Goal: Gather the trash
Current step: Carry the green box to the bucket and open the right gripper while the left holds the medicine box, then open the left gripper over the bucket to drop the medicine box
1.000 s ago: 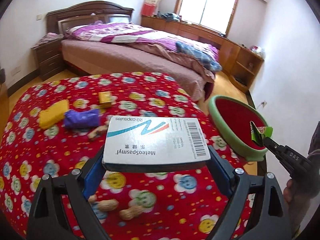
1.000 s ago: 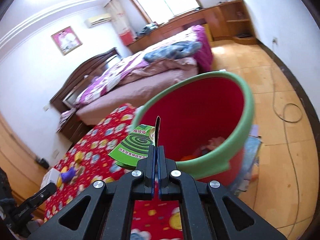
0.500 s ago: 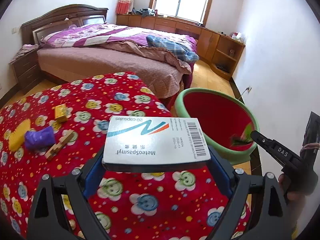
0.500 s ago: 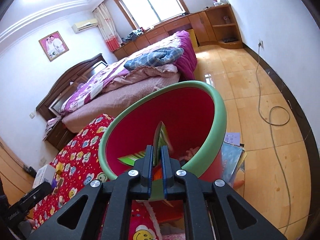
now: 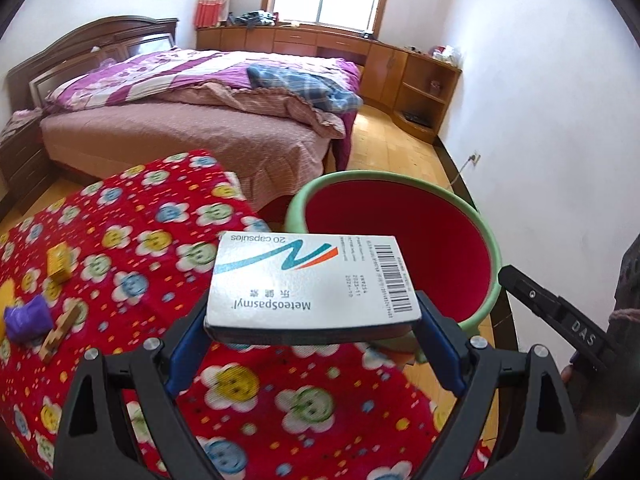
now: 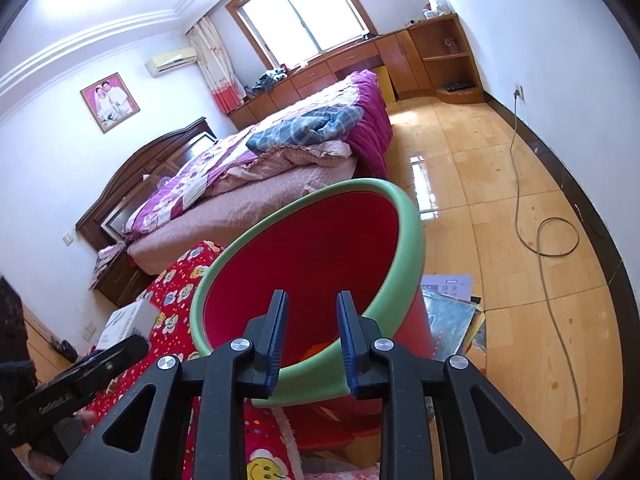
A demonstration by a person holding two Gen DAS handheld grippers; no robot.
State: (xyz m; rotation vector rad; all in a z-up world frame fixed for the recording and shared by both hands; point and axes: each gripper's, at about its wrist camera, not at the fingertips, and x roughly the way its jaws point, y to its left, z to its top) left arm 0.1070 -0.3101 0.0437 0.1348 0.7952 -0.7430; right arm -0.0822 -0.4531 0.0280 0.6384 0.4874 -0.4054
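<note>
Two tongs [image 5: 314, 344] [image 6: 310, 340] nr bin [image 6: 412, 236]

both grippers are black angular frames with triangular cutouts, silver screws and blue finger pads [image 6: 276, 336]; the right gripper [image 5: 556, 312] bears white "das" lettering beside a dark knit sleeve [image 5: 626, 280].

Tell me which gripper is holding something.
The left gripper: it clamps the white medicine box. The right gripper, opening, has nothing between its fingers above the bin.
</note>
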